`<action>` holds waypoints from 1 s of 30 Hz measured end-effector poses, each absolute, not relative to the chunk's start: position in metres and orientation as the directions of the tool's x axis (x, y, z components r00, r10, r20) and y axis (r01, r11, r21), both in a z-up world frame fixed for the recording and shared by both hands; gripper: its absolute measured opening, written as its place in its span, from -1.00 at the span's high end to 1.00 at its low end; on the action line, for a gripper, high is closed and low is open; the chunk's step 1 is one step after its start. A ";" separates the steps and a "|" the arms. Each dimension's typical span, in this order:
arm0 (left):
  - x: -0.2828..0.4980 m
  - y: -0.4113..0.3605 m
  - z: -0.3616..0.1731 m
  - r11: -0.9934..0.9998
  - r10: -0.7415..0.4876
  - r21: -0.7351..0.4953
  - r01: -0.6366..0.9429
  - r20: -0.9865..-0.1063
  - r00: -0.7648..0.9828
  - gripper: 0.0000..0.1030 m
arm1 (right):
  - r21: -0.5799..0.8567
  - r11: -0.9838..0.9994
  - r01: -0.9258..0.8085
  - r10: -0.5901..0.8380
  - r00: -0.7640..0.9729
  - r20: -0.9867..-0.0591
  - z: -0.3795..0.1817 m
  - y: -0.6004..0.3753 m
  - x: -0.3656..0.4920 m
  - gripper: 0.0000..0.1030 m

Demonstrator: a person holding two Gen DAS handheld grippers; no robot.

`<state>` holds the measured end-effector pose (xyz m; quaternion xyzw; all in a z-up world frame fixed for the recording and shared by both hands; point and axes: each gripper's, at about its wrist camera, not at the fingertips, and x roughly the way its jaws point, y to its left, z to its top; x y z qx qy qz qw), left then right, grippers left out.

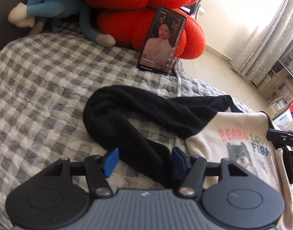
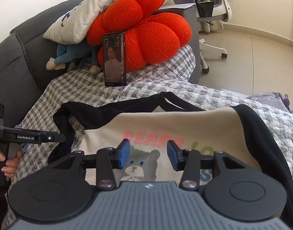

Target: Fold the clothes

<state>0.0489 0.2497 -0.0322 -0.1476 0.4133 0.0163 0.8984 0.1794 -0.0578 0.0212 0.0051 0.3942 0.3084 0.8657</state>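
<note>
Fingers [image 1: 113, 162] apart above sleeve [image 1: 138, 115].

The sweatshirt [image 2: 161, 122] I'm folding is cream with black sleeves and a bear print under "BEARS" lettering, lying face up on the checked quilt. 1 black sleeve [image 1: 138, 115] is flopped out sideways in a rumpled loop.

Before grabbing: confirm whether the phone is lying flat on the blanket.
No, the phone stands upright, leaning against the orange cushion.
</note>
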 end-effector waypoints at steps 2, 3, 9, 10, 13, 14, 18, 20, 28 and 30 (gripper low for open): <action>0.052 0.256 -0.030 0.965 -0.027 -0.195 -0.178 -0.744 0.667 -0.21 | 0.245 0.804 -0.541 0.543 0.503 -0.672 0.020 -0.051 0.192 0.08; 0.054 0.259 -0.031 0.965 -0.011 -0.183 -0.189 -0.745 0.667 -0.21 | 0.244 0.801 -0.546 0.548 0.505 -0.667 0.019 -0.047 0.199 0.08; 0.065 0.273 -0.035 0.960 0.036 -0.163 -0.228 -0.734 0.678 -0.21 | 0.256 0.789 -0.559 0.572 0.515 -0.638 0.010 -0.034 0.237 0.08; 0.066 0.273 -0.035 0.960 0.044 -0.158 -0.231 -0.730 0.682 -0.21 | 0.258 0.787 -0.560 0.574 0.512 -0.639 0.008 -0.032 0.242 0.08; 0.072 0.275 -0.038 0.959 0.066 -0.145 -0.243 -0.720 0.691 -0.21 | 0.274 0.781 -0.561 0.582 0.497 -0.644 -0.001 -0.029 0.255 0.08; 0.074 0.276 -0.039 0.958 0.073 -0.142 -0.247 -0.717 0.693 -0.20 | 0.279 0.779 -0.561 0.585 0.491 -0.646 -0.004 -0.028 0.258 0.08; 0.080 0.278 -0.045 0.954 0.096 -0.134 -0.268 -0.710 0.698 -0.09 | 0.289 0.772 -0.566 0.593 0.478 -0.648 -0.014 -0.024 0.268 0.08; 0.083 0.278 -0.048 0.952 0.109 -0.128 -0.278 -0.707 0.699 0.09 | 0.302 0.765 -0.568 0.604 0.470 -0.644 -0.018 -0.022 0.272 0.08; 0.087 0.280 -0.053 0.946 0.159 -0.102 -0.308 -0.680 0.715 0.61 | 0.354 0.741 -0.570 0.643 0.452 -0.618 -0.030 -0.017 0.283 0.54; 0.085 0.278 -0.049 0.946 0.204 -0.059 -0.318 -0.654 0.728 0.63 | 0.358 0.748 -0.559 0.643 0.476 -0.600 -0.032 -0.018 0.285 0.72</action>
